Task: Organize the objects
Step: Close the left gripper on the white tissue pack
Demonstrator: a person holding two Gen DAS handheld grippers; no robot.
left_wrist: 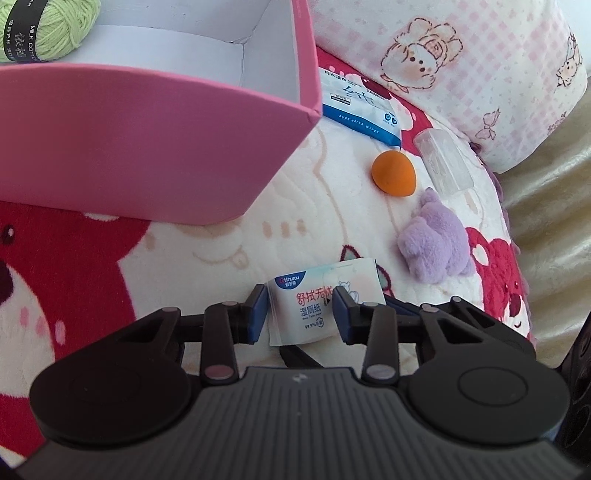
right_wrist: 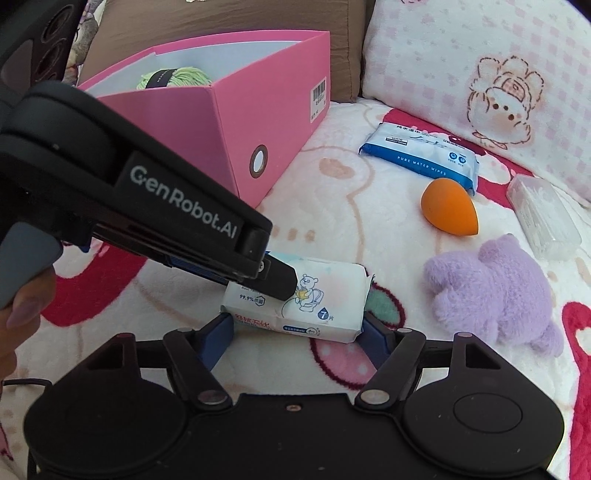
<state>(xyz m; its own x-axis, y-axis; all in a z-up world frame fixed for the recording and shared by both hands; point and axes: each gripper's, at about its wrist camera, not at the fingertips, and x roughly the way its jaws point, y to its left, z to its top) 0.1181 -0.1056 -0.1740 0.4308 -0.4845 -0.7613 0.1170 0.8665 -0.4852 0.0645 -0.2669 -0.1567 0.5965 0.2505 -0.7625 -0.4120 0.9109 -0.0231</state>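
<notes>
A small white wet-wipes packet (left_wrist: 306,306) with a bear drawing lies on the cartoon blanket. My left gripper (left_wrist: 301,314) is shut on it, blue pads pressed against its two long sides. In the right wrist view the left gripper's finger (right_wrist: 277,280) reaches down over the same packet (right_wrist: 325,291) from the left. My right gripper (right_wrist: 297,332) stands open, its blue pads set just off the packet's two short ends. The pink box (left_wrist: 147,147) stands behind, with a green yarn ball (left_wrist: 48,29) inside.
To the right lie a blue wipes pack (right_wrist: 421,158), an orange egg-shaped sponge (right_wrist: 448,206), a purple plush toy (right_wrist: 491,291) and a clear plastic case (right_wrist: 543,214). A pink checked pillow (right_wrist: 480,74) borders the back right. A hand (right_wrist: 22,302) holds the left gripper.
</notes>
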